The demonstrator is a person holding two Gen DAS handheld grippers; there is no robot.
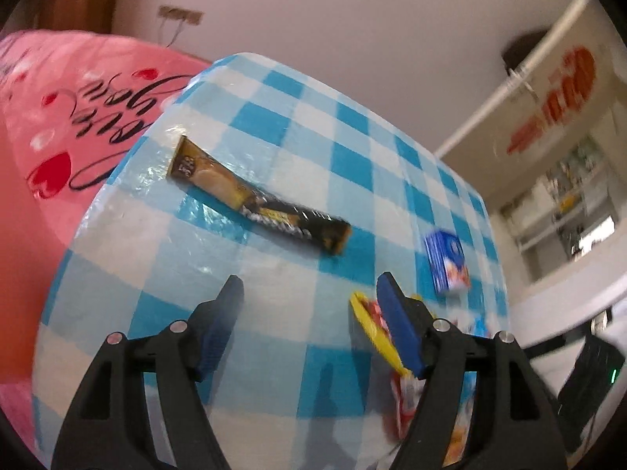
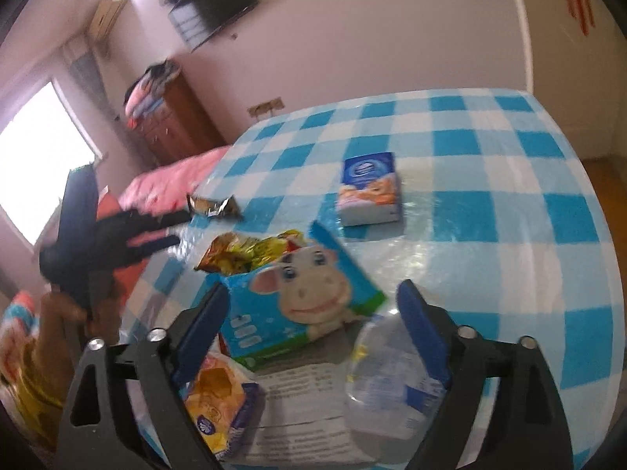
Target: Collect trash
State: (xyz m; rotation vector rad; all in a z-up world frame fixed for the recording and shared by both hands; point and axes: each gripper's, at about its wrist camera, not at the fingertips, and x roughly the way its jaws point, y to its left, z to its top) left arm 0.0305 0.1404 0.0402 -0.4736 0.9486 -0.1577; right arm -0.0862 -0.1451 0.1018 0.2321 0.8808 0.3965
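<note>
My left gripper [image 1: 309, 290] is open and empty above the blue checked table [image 1: 274, 117]. A long black and gold snack wrapper [image 1: 258, 203] lies just ahead of it. A yellow and red wrapper [image 1: 368, 321] sits by its right finger. A small blue carton [image 1: 446, 262] lies to the right and shows in the right wrist view [image 2: 370, 188] too. My right gripper [image 2: 313, 297] is open around a blue cow-printed carton [image 2: 298, 301] stuffed with crumpled wrappers [image 2: 250, 252]. A clear plastic bottle [image 2: 388, 372] lies by its right finger. The left gripper [image 2: 117, 235] shows at the left edge there.
A pink bed cover [image 1: 58, 117] lies beyond the table's left edge. A small brown wrapper [image 2: 213, 205] lies near the table's far left edge. A yellow snack pack [image 2: 219, 399] and a printed sheet [image 2: 301, 403] lie under my right gripper. A wooden cabinet [image 2: 172, 117] stands behind.
</note>
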